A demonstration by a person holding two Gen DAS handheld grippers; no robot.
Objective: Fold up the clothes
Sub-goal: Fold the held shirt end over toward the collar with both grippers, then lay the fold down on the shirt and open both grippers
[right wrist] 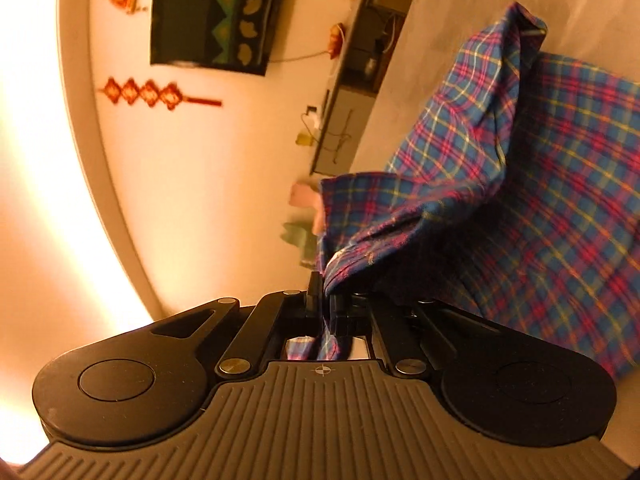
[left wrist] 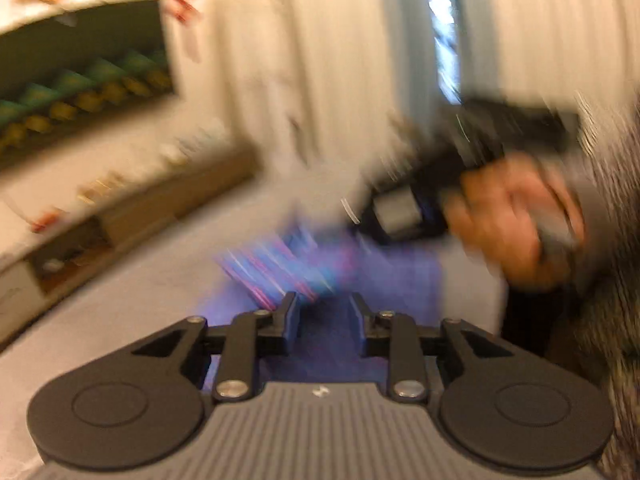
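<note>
A blue, red and yellow plaid garment (right wrist: 532,184) hangs lifted in the right wrist view, one edge pinched between the fingers of my right gripper (right wrist: 326,304), which is shut on it. The rest of it trails onto a grey surface (right wrist: 440,40). In the left wrist view everything is motion-blurred: my left gripper (left wrist: 325,320) stands open just above the same plaid garment (left wrist: 288,268), nothing between its fingers. The right gripper (left wrist: 404,212) shows there as a dark blur held by a hand (left wrist: 516,220) at the right.
A dark wall hanging (right wrist: 212,16) and red knot ornaments (right wrist: 156,94) are on the pale wall. A low dark shelf unit (right wrist: 360,80) with small items runs along the wall. Pale curtains (left wrist: 340,60) stand behind the grey surface (left wrist: 120,320).
</note>
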